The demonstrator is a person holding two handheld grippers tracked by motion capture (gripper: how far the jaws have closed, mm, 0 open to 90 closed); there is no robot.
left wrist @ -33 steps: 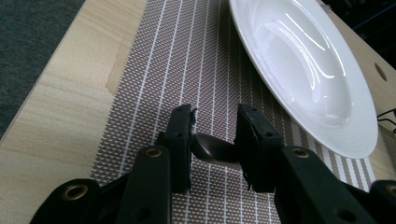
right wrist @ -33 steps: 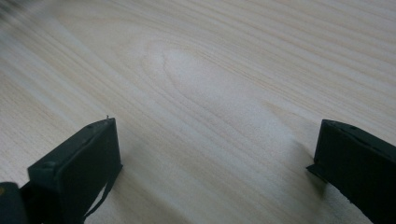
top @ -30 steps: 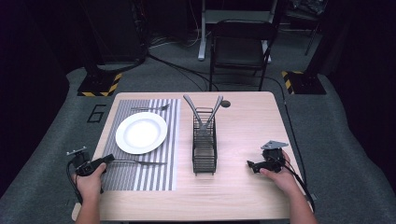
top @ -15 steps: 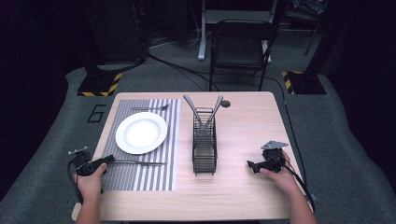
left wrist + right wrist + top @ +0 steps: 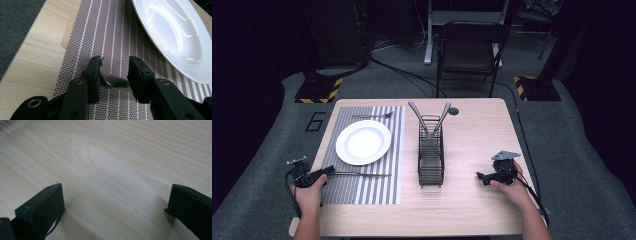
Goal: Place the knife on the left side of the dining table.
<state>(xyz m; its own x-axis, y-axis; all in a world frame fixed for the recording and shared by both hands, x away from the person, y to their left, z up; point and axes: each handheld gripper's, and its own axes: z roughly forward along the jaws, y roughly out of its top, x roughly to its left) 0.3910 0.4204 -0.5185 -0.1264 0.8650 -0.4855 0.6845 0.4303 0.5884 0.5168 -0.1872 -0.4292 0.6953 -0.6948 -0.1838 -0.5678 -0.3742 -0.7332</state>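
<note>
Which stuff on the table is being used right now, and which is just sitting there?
In use:
- left tongs
- dark metal knife handle between them
- grey striped woven placemat
- round white plate

Just lying about:
- black wire cutlery caddy
- silver fork
- right tongs, open over bare wood

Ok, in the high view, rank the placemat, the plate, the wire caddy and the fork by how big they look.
1. Placemat
2. Plate
3. Caddy, close to the plate in footprint, so unsure
4. Fork

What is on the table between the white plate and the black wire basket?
Only the striped placemat and bare wood lie between the white plate and the black wire basket, as the high view shows.
</note>
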